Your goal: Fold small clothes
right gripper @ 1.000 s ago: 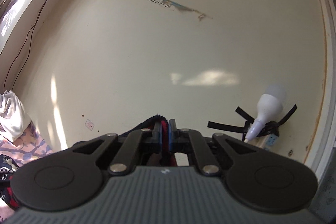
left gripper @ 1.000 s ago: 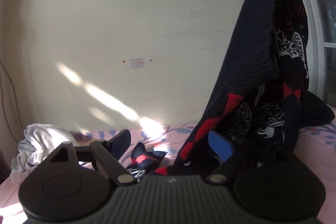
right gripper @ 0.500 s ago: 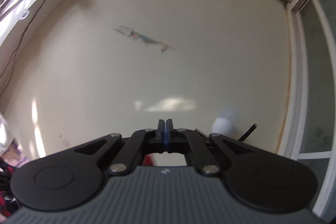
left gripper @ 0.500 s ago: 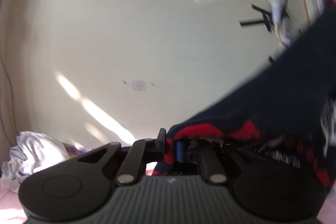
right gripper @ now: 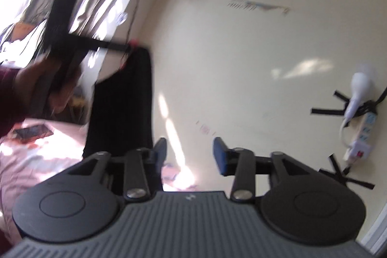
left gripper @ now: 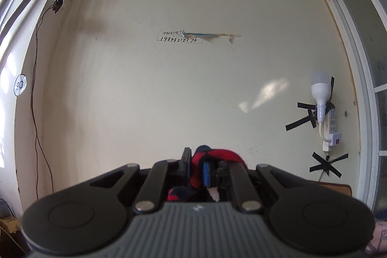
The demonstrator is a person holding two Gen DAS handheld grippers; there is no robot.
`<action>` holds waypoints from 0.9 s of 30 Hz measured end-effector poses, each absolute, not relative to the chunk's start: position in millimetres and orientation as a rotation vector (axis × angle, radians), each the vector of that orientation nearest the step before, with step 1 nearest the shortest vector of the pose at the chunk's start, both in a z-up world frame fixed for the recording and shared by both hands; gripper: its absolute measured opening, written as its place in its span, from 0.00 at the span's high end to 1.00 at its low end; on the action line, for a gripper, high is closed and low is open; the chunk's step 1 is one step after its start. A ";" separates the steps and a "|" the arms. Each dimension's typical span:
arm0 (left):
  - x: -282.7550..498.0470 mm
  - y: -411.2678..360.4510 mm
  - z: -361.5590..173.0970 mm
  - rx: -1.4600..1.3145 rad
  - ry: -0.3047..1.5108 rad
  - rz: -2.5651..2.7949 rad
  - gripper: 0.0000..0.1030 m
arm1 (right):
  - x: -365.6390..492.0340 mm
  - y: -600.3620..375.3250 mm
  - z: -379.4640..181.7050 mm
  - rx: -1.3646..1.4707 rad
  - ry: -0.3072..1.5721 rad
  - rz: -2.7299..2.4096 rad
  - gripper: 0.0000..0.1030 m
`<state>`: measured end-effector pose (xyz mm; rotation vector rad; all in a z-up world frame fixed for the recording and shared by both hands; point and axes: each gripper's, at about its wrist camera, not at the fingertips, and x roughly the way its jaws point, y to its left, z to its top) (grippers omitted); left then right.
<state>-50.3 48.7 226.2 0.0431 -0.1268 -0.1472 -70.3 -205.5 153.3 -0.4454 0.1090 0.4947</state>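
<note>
Right wrist: right gripper (right gripper: 189,152) just opened, empty; left gripper (left gripper: 196,169) pinches dangling dark sweater (right gripper: 123,100). No fold made yet.

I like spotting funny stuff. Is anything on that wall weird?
Yes: a white light bulb and white power strip are stuck to the cream wall with crossed black tape strips instead of a proper fitting.

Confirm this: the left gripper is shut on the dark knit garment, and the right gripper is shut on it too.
Half wrong. The left gripper is shut on the garment, but the right wrist view shows the right gripper open with nothing between its fingers.
</note>
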 end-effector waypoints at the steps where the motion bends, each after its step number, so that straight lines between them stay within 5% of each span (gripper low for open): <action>1: -54.4 51.4 230.4 0.048 -0.137 -0.143 0.92 | -70.5 -193.8 134.6 -0.504 0.135 0.534 0.34; 6: -77.1 59.9 239.5 0.064 -0.167 -0.111 0.92 | -52.0 -159.7 76.1 -0.778 0.176 0.524 0.35; 20: -125.3 70.6 248.2 0.136 -0.190 -0.014 0.91 | 30.0 -161.0 65.2 -0.762 0.187 0.495 0.35; 21: -127.3 71.0 249.1 0.140 -0.189 -0.004 0.91 | 36.3 -153.2 65.1 -0.733 0.217 0.522 0.51; 22: -130.2 73.0 250.6 0.144 -0.190 0.007 0.91 | 40.1 -147.1 66.8 -0.717 0.241 0.516 0.90; 27: -157.1 104.6 276.5 0.094 -0.249 0.075 0.91 | 17.5 -182.3 148.5 -0.477 0.071 0.361 0.88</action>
